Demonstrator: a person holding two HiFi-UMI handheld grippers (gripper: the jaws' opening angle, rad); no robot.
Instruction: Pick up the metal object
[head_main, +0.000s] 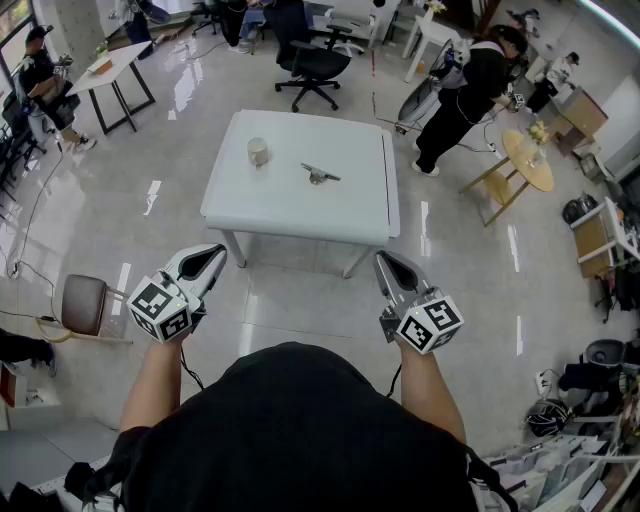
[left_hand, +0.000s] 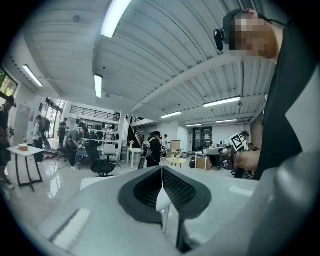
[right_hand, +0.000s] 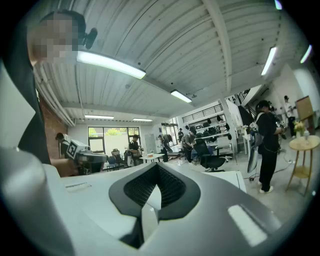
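Both your left claw (head_main: 213, 254) and right claw (head_main: 386, 260) are pressed together, empty, well short of the white bench (head_main: 290, 215), where the metal object (head_main: 320, 174) lies near a small cup (head_main: 258, 151).

Open floor (head_main: 300, 300) separates the left tongs (head_main: 214, 254) and right tongs (head_main: 384, 260) from the near edge of the counter (head_main: 290, 212). On the counter top, a small pale container (head_main: 258, 151) stands left of the metal object (head_main: 320, 174), well apart. The object's near and right sides are unobstructed. An office chair (head_main: 312, 65) stands beyond the far edge.
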